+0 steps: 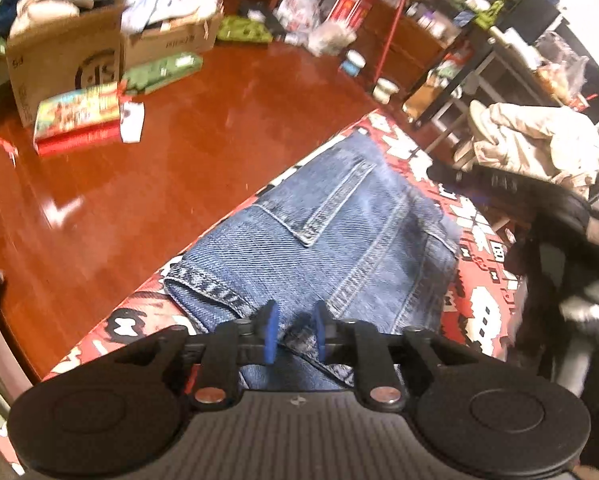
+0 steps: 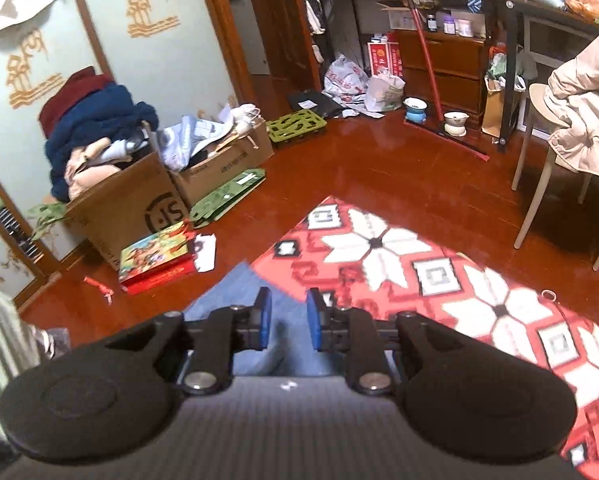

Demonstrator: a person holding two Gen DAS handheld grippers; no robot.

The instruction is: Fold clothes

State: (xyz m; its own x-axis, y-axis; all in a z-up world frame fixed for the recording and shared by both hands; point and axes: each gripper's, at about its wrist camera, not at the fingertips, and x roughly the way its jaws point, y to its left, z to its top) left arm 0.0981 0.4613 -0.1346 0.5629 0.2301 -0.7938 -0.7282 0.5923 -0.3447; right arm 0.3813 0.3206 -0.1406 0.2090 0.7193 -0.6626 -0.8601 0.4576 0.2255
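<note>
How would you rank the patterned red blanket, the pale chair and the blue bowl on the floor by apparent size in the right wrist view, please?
1. Patterned red blanket, though nearness to the camera enlarges it.
2. Pale chair, partly cut off at the edge.
3. Blue bowl, far away.

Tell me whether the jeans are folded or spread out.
Folded. The jeans lie as a compact stack on the patterned cloth, a hem doubled over the back-pocket layer.

Jeans (image 1: 331,236) lie folded on the cloth-covered surface (image 1: 483,308), at its edge. Floor (image 1: 203,132) beyond; boxes (image 2: 139,196) left, chair (image 2: 547,148) right, shelves (image 2: 439,52) behind.
</note>
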